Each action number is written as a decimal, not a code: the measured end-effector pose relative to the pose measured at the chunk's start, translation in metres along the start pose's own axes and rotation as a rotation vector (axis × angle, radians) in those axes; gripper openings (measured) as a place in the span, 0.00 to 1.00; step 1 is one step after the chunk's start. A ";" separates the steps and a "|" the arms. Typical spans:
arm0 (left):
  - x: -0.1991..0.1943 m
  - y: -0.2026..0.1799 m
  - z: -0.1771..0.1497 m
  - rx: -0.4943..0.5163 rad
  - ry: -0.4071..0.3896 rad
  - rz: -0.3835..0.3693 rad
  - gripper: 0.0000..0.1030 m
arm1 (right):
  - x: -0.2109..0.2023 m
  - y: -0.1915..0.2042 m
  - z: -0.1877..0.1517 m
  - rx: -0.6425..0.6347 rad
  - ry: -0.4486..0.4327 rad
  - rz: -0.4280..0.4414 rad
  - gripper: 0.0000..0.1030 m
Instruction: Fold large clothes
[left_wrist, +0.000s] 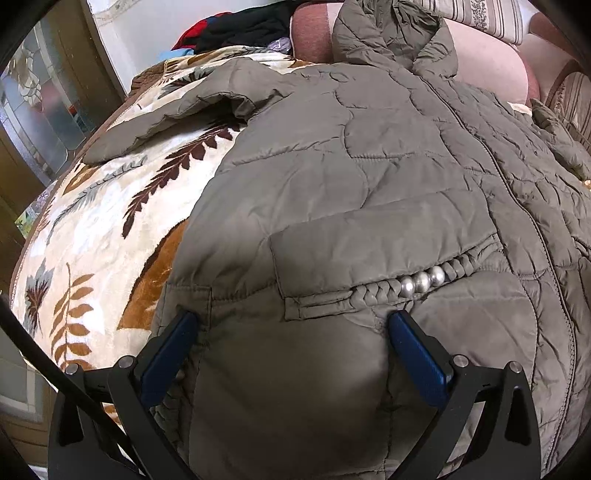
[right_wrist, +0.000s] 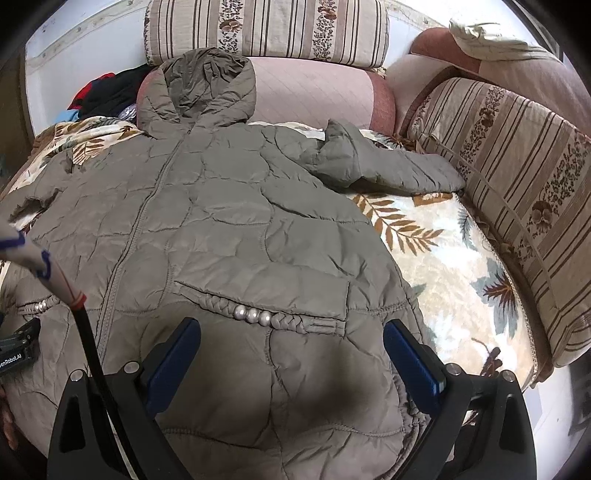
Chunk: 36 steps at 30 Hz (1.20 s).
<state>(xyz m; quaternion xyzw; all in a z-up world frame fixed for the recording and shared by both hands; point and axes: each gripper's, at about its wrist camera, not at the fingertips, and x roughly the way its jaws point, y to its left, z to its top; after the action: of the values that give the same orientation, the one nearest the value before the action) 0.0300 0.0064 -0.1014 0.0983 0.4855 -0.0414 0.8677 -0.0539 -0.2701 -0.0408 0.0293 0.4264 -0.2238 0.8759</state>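
Your left gripper (left_wrist: 291, 321) is spread wide over the hem of the olive quilted jacket (left_wrist: 351, 184), its blue fingers (left_wrist: 170, 354) pressing into the fabric below the pearl-trimmed pocket (left_wrist: 421, 282). The jacket lies flat on the leaf-print blanket (left_wrist: 99, 229). Your right gripper (right_wrist: 291, 328) is likewise wide apart at the lower centre, nothing clamped. A striped cushion (right_wrist: 517, 184) crowds the right edge; the jacket's lower hem is cut off.

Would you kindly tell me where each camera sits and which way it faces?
Left wrist: over the jacket's hem on its left side, facing the hood; the open left gripper shows.
Right wrist: over the hem's right side, facing the hood and striped cushions; the open right gripper shows.
Shared: the olive quilted jacket on the leaf-print blanket.
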 end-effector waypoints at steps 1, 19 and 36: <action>0.000 0.000 0.000 0.003 0.002 0.000 1.00 | -0.001 0.001 0.000 -0.003 -0.002 0.000 0.98; -0.066 0.024 0.018 -0.099 -0.154 0.038 1.00 | -0.002 -0.001 0.003 -0.012 -0.004 -0.013 0.98; -0.064 0.043 0.023 -0.148 -0.134 0.001 1.00 | 0.076 -0.139 -0.002 0.316 0.217 0.064 0.69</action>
<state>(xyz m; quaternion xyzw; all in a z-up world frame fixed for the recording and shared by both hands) 0.0229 0.0416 -0.0292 0.0311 0.4280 -0.0116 0.9032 -0.0729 -0.4225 -0.0809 0.2041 0.4767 -0.2554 0.8160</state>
